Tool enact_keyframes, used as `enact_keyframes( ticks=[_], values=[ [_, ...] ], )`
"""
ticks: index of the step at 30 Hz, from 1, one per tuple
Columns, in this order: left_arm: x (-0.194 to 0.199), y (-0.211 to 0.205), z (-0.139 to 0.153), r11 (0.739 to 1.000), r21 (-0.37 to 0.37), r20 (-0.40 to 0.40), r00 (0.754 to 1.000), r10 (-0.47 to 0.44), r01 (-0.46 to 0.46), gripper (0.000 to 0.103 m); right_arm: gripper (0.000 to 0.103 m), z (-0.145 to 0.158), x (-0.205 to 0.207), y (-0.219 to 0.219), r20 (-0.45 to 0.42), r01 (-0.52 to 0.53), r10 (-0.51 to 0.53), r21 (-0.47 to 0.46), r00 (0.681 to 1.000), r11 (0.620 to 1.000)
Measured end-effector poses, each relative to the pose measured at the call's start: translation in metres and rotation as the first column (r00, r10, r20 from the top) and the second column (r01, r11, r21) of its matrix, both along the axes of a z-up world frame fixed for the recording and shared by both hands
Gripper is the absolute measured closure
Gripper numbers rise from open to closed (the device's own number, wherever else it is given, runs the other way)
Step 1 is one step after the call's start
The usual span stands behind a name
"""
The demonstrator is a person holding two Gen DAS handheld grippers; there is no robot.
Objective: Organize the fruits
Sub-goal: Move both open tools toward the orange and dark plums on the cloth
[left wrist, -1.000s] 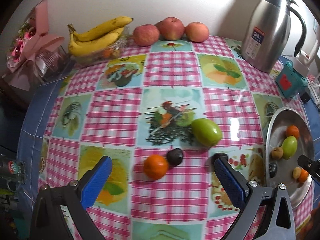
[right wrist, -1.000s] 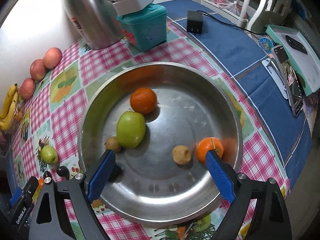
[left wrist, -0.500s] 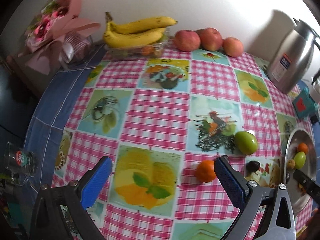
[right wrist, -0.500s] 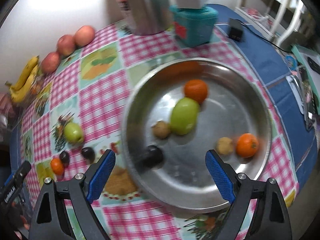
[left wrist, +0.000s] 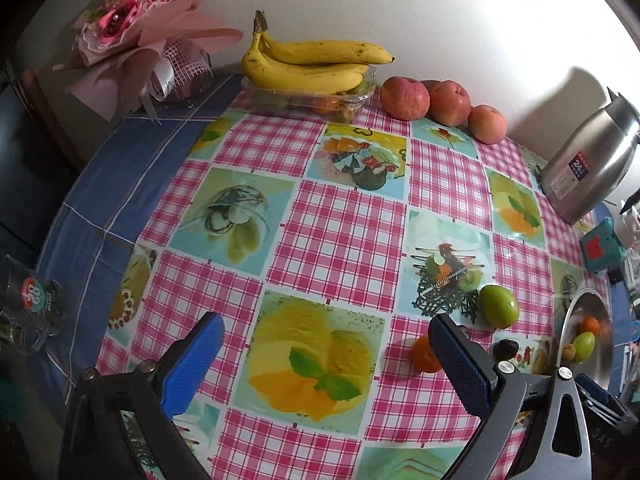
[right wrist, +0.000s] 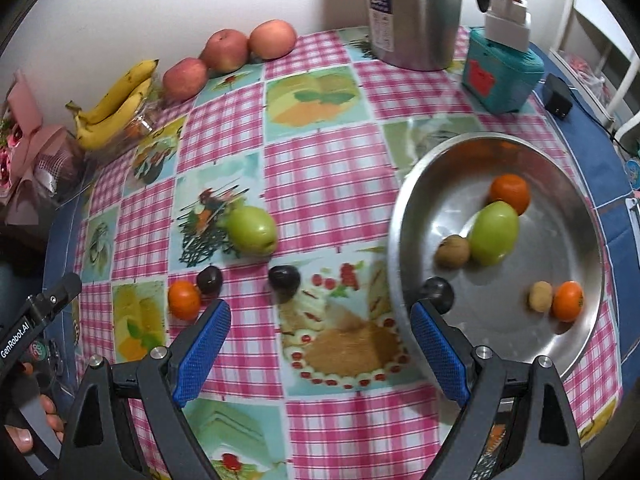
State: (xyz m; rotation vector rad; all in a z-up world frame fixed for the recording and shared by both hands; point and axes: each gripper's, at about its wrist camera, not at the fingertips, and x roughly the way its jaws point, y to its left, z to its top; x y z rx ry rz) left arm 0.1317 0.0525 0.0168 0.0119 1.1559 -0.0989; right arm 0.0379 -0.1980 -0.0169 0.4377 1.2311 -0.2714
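Note:
A round steel tray (right wrist: 576,344) at the right holds several fruits: a green one (right wrist: 493,233), oranges, small brown ones and a dark plum (right wrist: 439,289). On the cloth lie a green fruit (right wrist: 252,230), two dark plums (right wrist: 284,279) (right wrist: 209,280) and an orange (right wrist: 184,300). My right gripper (right wrist: 320,344) is open and empty, low over the cloth left of the tray. My left gripper (left wrist: 324,352) is open and empty; the orange (left wrist: 424,354) sits just behind its right finger, the green fruit (left wrist: 498,306) beyond.
Bananas (left wrist: 312,64) on a clear box and three apples (left wrist: 404,98) line the back wall. A steel jug (right wrist: 412,12), a teal box (right wrist: 502,78) and a black adapter (right wrist: 559,98) stand behind the tray. A bouquet (left wrist: 136,36) and a glass (left wrist: 28,300) are at left.
Both grippers have swung left. The right one left the tray and now faces the loose fruit; a dark plum now lies in the tray. The left one looks further left.

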Motion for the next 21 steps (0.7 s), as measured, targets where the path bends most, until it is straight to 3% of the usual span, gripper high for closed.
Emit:
enact_keyframes(
  ticks=[9,21],
  values=[
    [0.0,-0.011,-0.012,1.0,-0.014,-0.038,0.999,-0.027,0.027,0.0,0.011,-0.01,0.011,0.013,-0.029,-0.03,0.03,-0.004,0.999,1.0],
    [0.001,-0.033,-0.048,0.999,-0.017,-0.136,0.99,-0.033,0.031,0.0,0.011,-0.04,0.023,0.022,-0.09,-0.067,0.066,-0.01,0.994,0.998]
  ],
)
